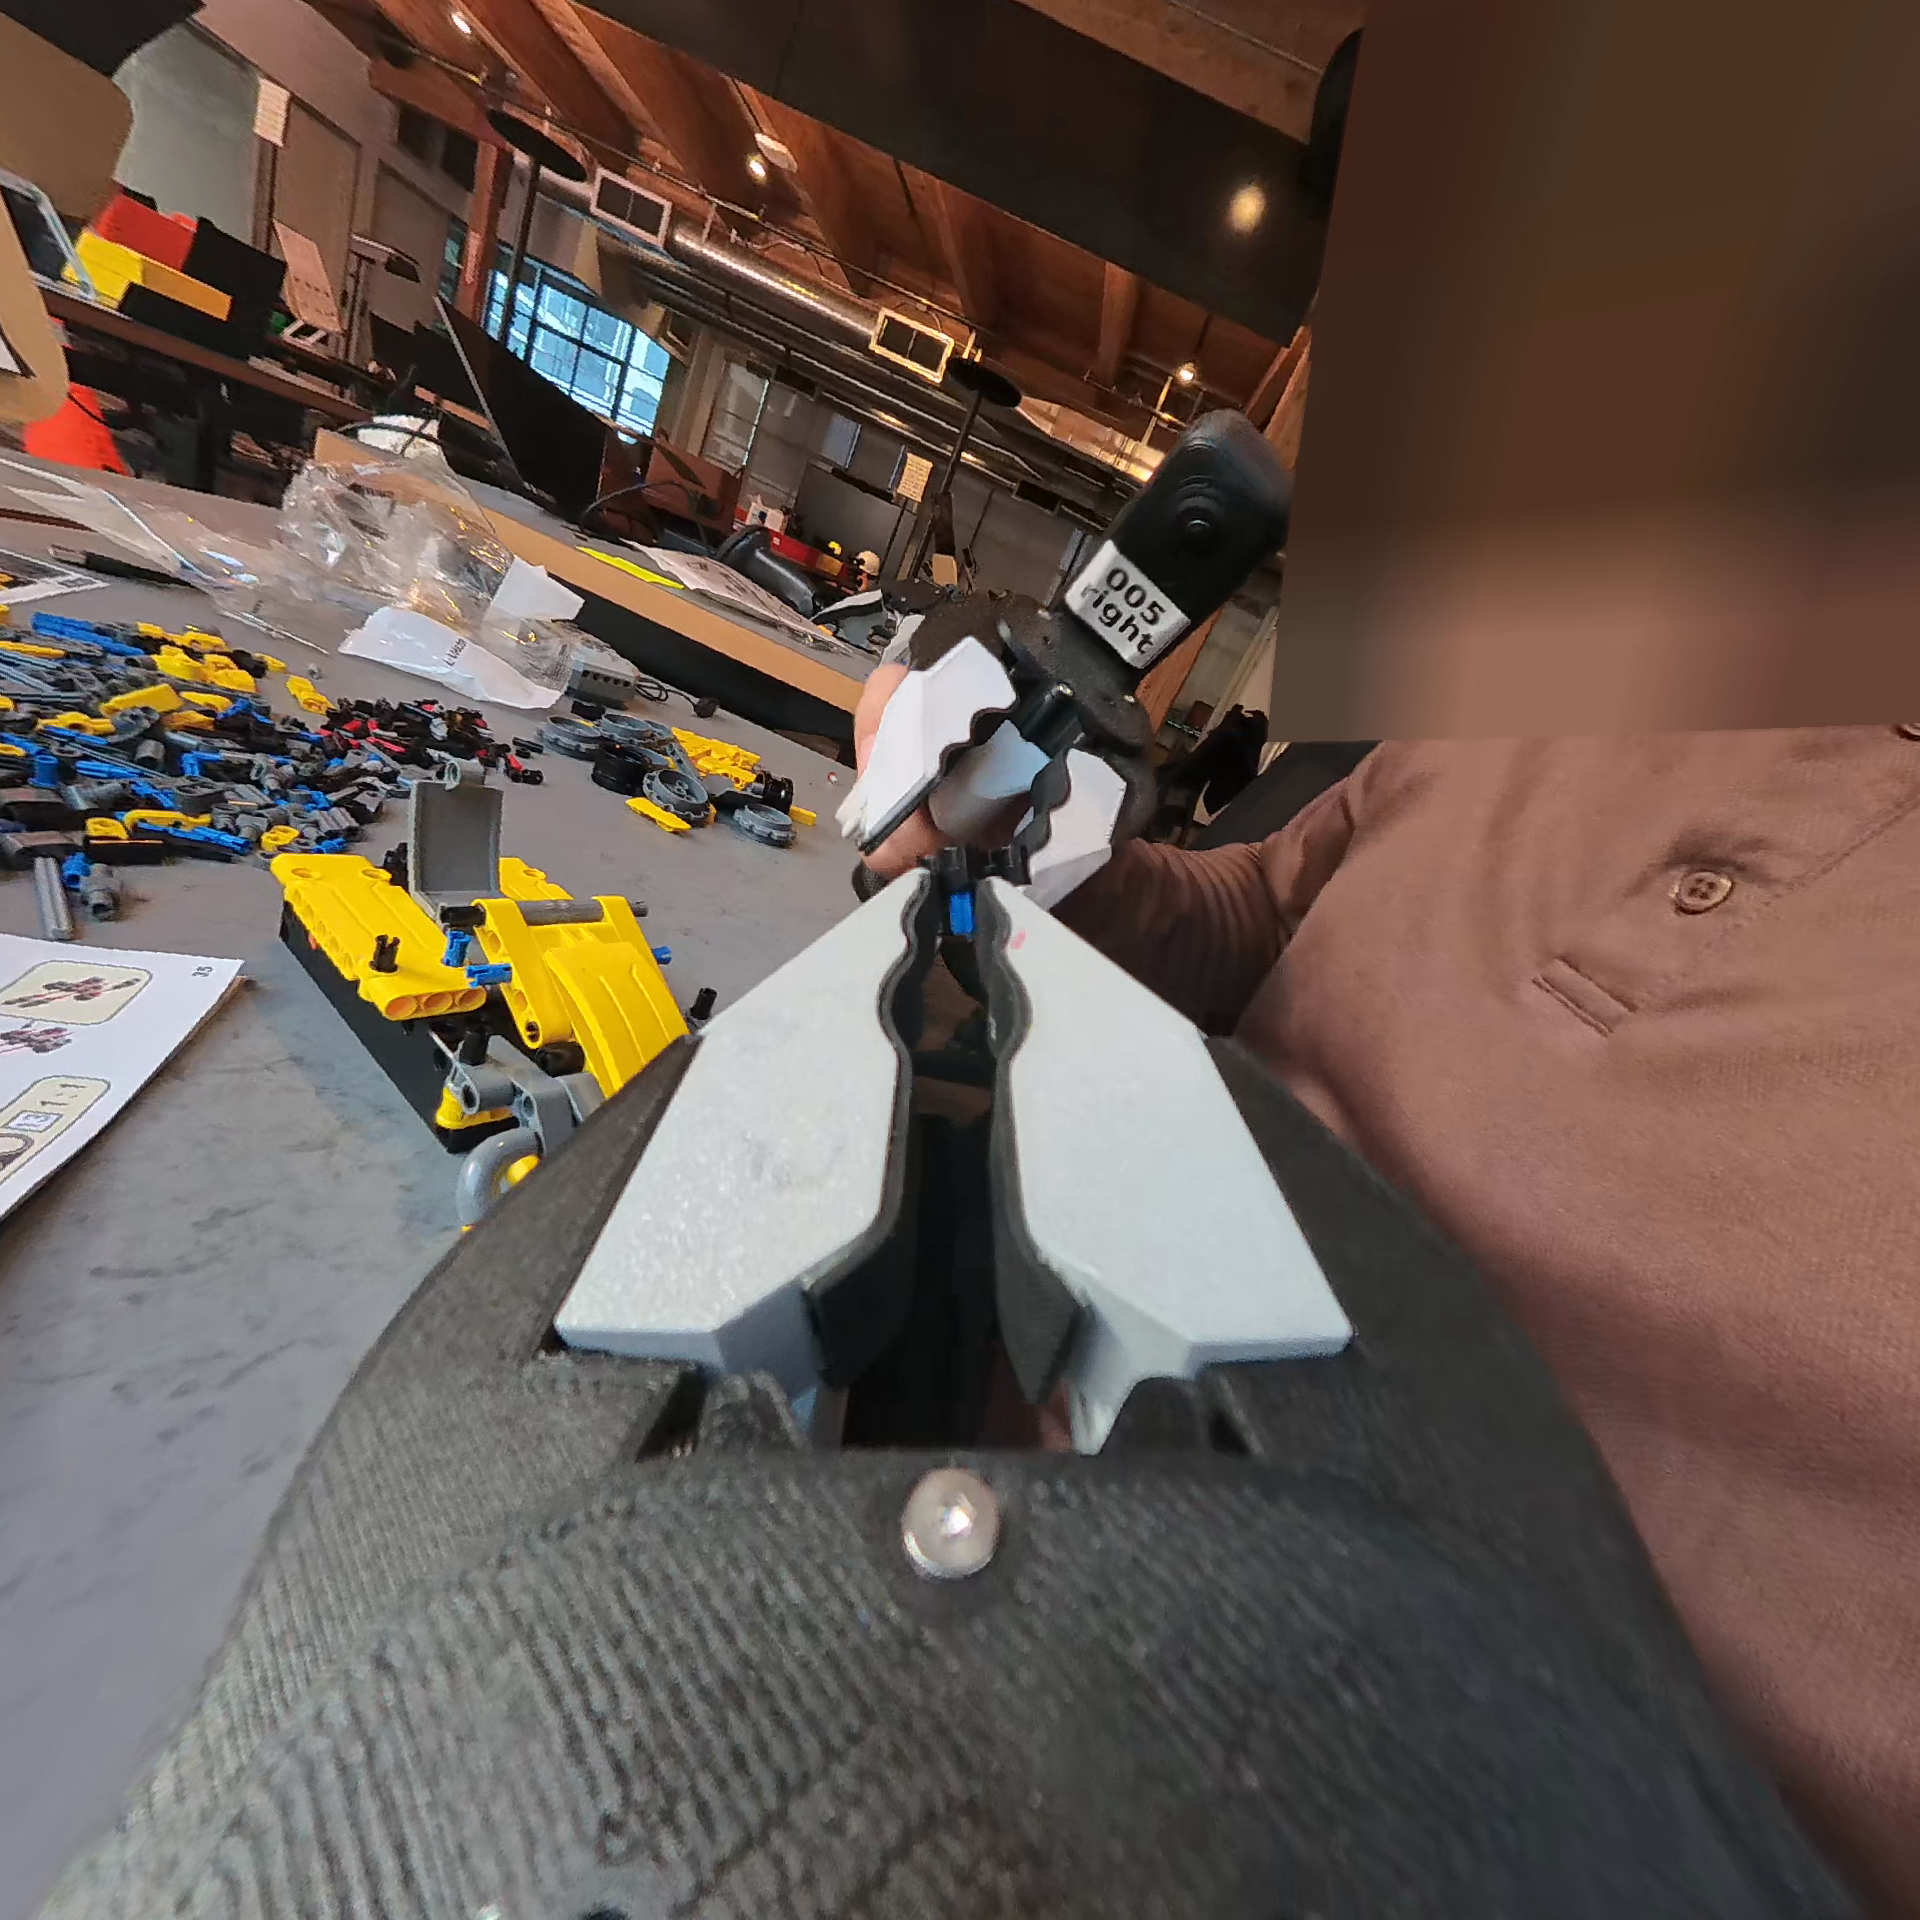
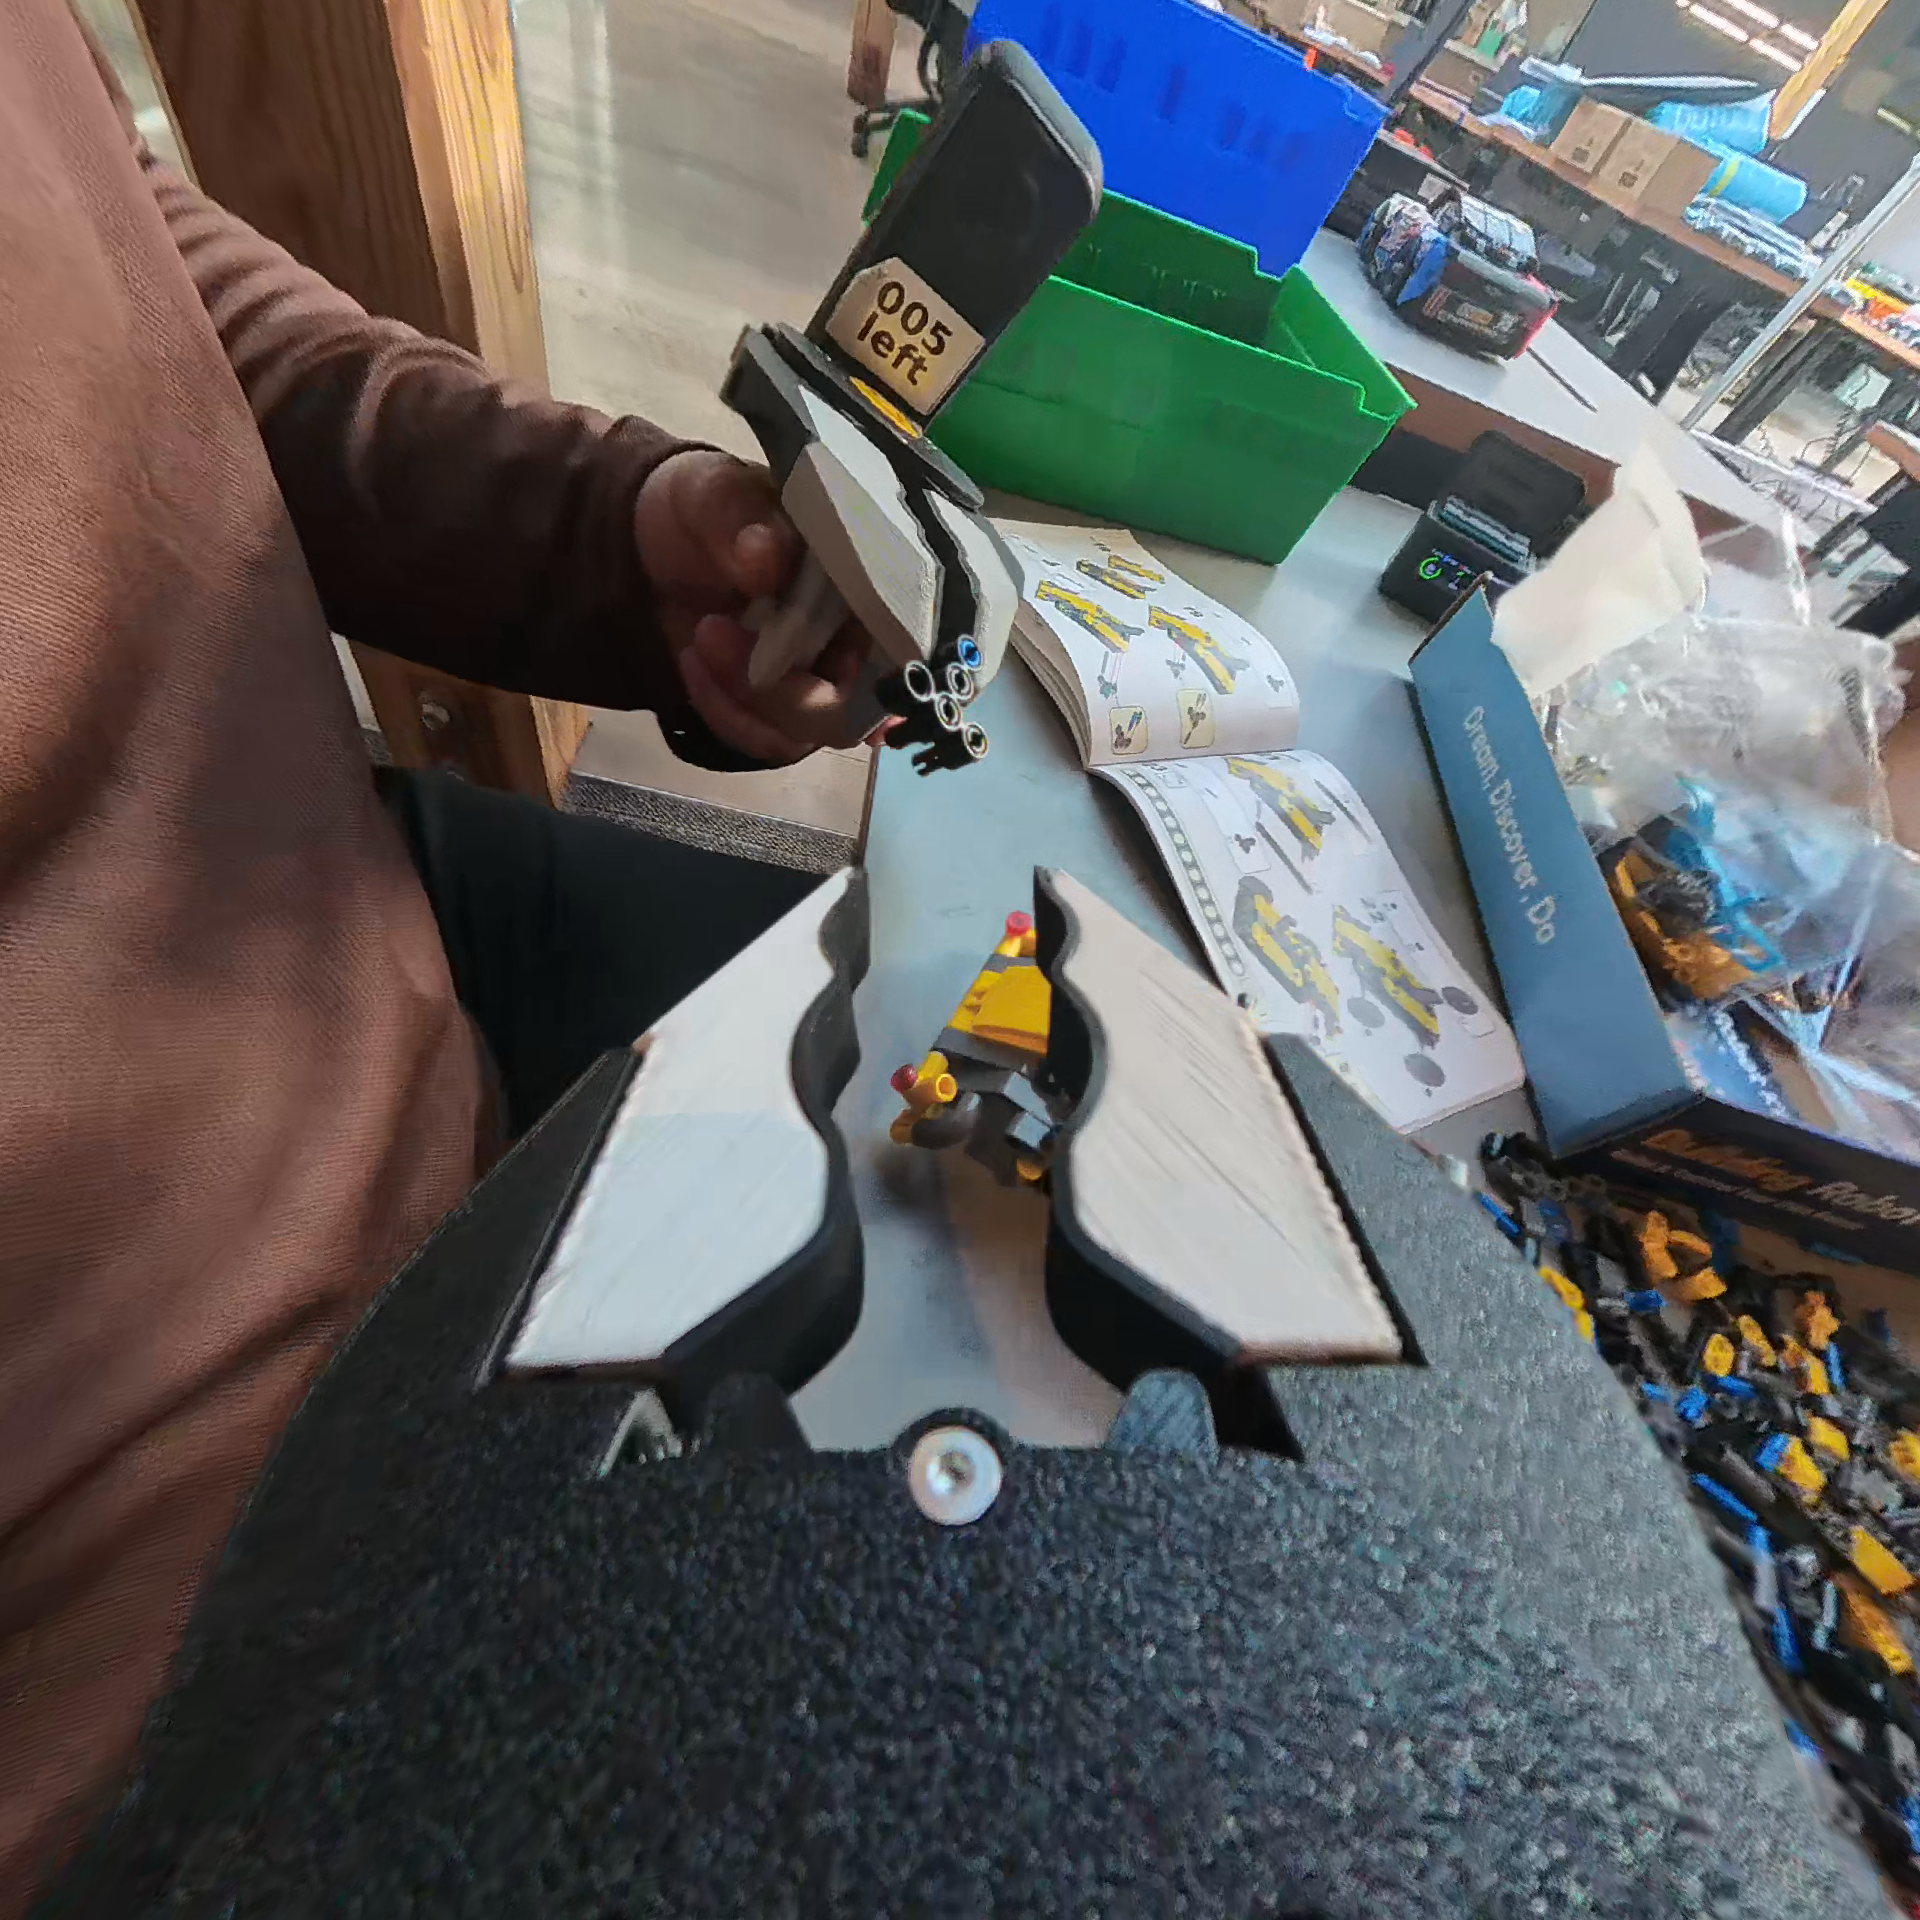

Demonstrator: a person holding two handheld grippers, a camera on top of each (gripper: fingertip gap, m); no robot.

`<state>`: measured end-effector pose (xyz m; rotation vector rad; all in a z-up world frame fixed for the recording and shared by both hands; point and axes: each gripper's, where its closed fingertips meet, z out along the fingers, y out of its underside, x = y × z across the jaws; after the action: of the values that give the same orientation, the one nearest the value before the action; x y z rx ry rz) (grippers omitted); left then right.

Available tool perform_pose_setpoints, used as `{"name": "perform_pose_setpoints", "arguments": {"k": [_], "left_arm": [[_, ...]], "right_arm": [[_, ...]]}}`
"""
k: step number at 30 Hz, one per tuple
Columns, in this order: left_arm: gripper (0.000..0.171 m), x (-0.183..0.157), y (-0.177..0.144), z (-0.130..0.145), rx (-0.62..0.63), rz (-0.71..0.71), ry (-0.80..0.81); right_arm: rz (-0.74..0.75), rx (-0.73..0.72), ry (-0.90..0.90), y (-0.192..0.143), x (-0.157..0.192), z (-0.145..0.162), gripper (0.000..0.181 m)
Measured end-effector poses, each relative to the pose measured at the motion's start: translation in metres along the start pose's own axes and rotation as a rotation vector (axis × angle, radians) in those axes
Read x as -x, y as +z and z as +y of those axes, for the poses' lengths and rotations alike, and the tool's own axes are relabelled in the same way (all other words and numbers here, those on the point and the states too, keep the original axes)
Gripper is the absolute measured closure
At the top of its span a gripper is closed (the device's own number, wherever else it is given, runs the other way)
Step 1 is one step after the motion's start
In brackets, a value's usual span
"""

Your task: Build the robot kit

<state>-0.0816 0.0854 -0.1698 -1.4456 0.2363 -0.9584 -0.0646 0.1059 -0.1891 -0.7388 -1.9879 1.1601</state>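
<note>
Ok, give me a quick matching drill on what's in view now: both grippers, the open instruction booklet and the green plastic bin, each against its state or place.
Things:
1. left gripper
2. right gripper
3. open paper instruction booklet
4. green plastic bin

States or places:
A. lying flat on the grey table
B. shut on a small black beam piece with round holes
C. at the table's far end, behind the booklet
D. open, above a small yellow and grey brick assembly

Pairs: 1-B, 2-D, 3-A, 4-C
</note>
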Motion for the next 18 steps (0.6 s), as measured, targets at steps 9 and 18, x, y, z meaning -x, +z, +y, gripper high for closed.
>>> {"name": "perform_pose_setpoints", "arguments": {"k": [9, 18], "left_arm": [[0.167, 0.004, -0.015, -0.007, -0.046, -0.032, 0.032], [0.167, 0.012, -0.020, -0.006, -0.051, -0.039, 0.024]], "right_arm": [[-0.043, -0.006, -0.018, 0.020, 0.004, -0.002, 0.153], [-0.026, -0.027, 0.041, 0.021, -0.010, 0.005, 0.154]]}}
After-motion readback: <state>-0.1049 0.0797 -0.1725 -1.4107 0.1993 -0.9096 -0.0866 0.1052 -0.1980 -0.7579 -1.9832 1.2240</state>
